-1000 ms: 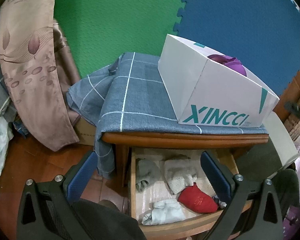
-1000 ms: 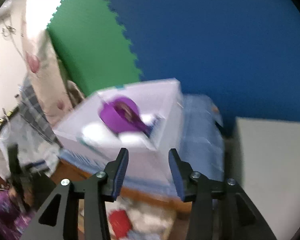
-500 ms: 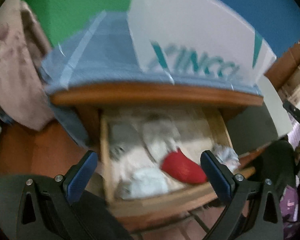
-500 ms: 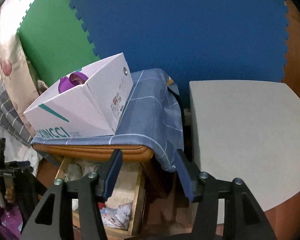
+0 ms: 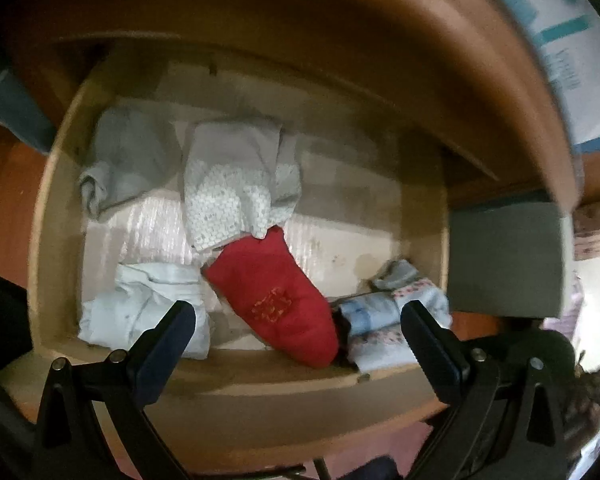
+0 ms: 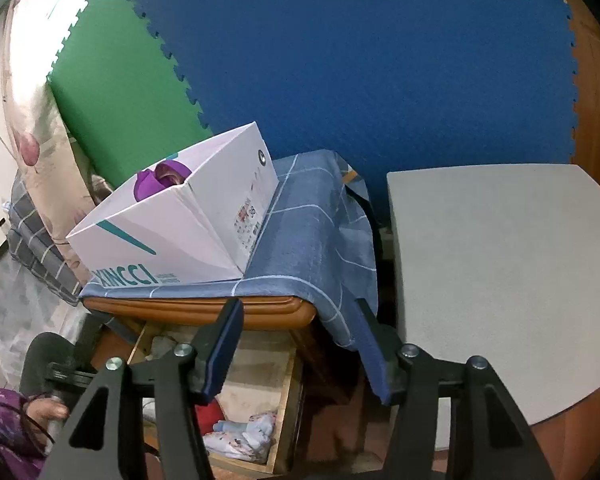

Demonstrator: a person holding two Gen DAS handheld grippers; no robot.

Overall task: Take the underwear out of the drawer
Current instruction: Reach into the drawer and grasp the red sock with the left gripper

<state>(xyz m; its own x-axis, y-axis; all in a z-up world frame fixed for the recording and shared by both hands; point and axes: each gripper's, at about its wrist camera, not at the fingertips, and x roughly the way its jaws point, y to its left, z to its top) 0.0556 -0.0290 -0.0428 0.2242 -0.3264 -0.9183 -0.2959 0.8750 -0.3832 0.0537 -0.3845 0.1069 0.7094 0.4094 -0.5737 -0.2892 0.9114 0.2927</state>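
Jaws of the left gripper (image 5: 296, 316) stand wide and empty over the drawer (image 5: 260, 376). Lower them astride the red underwear (image 5: 276, 296), clear of the wooden front. Right gripper (image 6: 300, 332) is empty too, jaws apart.

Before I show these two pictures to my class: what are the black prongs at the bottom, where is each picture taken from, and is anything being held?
The prongs are two-finger grippers, one in each of a person's hands, each carrying a wide-angle camera. The left gripper looks down into the open drawer at a red piece and pale folded clothes. The right gripper looks across a white box on a blue checked cloth, with the drawer below. Both grippers are open and hold nothing.
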